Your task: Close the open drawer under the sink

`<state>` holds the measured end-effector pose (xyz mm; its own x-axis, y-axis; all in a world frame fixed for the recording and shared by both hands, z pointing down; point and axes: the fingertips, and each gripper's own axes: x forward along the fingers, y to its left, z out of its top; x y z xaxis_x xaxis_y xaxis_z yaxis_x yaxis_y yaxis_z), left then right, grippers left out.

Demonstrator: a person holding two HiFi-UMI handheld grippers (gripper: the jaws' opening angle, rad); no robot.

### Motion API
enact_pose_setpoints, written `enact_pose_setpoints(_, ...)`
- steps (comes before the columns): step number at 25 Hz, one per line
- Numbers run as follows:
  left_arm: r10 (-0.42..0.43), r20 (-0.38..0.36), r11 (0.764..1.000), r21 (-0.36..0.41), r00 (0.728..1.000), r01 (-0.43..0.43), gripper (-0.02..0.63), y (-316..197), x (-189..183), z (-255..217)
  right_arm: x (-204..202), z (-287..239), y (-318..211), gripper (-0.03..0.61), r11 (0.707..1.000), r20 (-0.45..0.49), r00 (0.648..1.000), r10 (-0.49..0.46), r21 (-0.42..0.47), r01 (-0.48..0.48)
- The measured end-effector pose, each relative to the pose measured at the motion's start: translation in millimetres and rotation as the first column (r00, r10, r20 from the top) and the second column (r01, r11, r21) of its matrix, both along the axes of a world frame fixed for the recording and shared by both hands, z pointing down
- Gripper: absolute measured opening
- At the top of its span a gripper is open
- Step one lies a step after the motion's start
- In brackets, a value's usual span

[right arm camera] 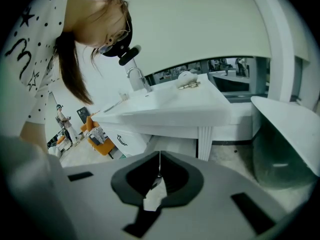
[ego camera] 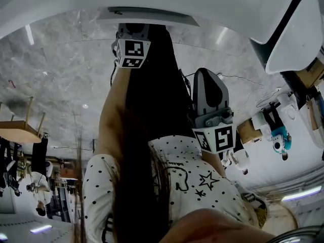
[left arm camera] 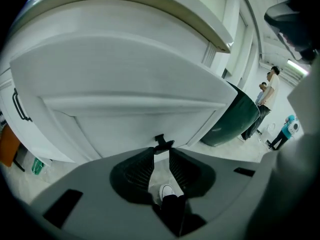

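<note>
White drawer front (left arm camera: 125, 116) spans the left gripper view from left to right, dead ahead of the left gripper (left arm camera: 161, 155). Its jaws stand apart and empty, and the small black handle (left arm camera: 163, 143) is just beyond their tips. The right gripper (right arm camera: 160, 163), jaws pressed together on nothing, faces the sink (right arm camera: 165, 101) from farther off, so the left seems nearer for the push.

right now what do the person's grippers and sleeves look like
The left gripper and right gripper both have matte grey bodies with rectangular black slots. Their black pads sit in a dark recess and are ribbed on the left one. Each carries a cube with black-and-white square markers: the left cube and the right cube. The person wears a white shirt with black dots, stars and squiggles.
</note>
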<state>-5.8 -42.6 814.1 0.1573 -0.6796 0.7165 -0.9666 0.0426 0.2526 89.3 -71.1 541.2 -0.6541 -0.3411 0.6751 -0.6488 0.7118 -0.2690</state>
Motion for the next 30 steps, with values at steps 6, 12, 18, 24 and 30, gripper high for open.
enact_pose_setpoints(6, -0.036, 0.001, 0.999, -0.013, 0.999, 0.036, 0.097, -4.9, -6.8, -0.1, -4.1, 2.8, -3.1, 0.014, 1.0, -0.002, 1.0, 0.004, -0.014, -0.004)
enact_pose_setpoints(12, -0.058, 0.013, 0.998, 0.008, 0.998, 0.058, 0.097, -27.0, -18.0, 1.2, -2.3, 6.4, -7.7, 0.014, 1.0, -0.008, 1.0, 0.009, -0.015, -0.01)
enact_pose_setpoints(18, -0.081, 0.024, 0.995, 0.061, 0.996, 0.079, 0.097, -72.9, -35.0, -8.7, 5.5, 0.3, -16.9, 0.014, 1.0, -0.01, 1.0, 0.026, -0.012, -0.026)
enact_pose_setpoints(24, -0.085, 0.038, 0.994, 0.072, 0.996, 0.082, 0.097, -97.2, -47.1, -6.0, 13.0, 1.4, -25.2, 0.014, 0.999, -0.023, 0.999, 0.046, -0.016, -0.046)
enact_pose_setpoints(30, -0.082, 0.038, 0.993, 0.09, 0.996, 0.079, 0.098, -120.8, -54.0, -16.5, 17.5, 3.9, -33.9, 0.014, 0.998, -0.027, 0.998, 0.056, -0.025, -0.057)
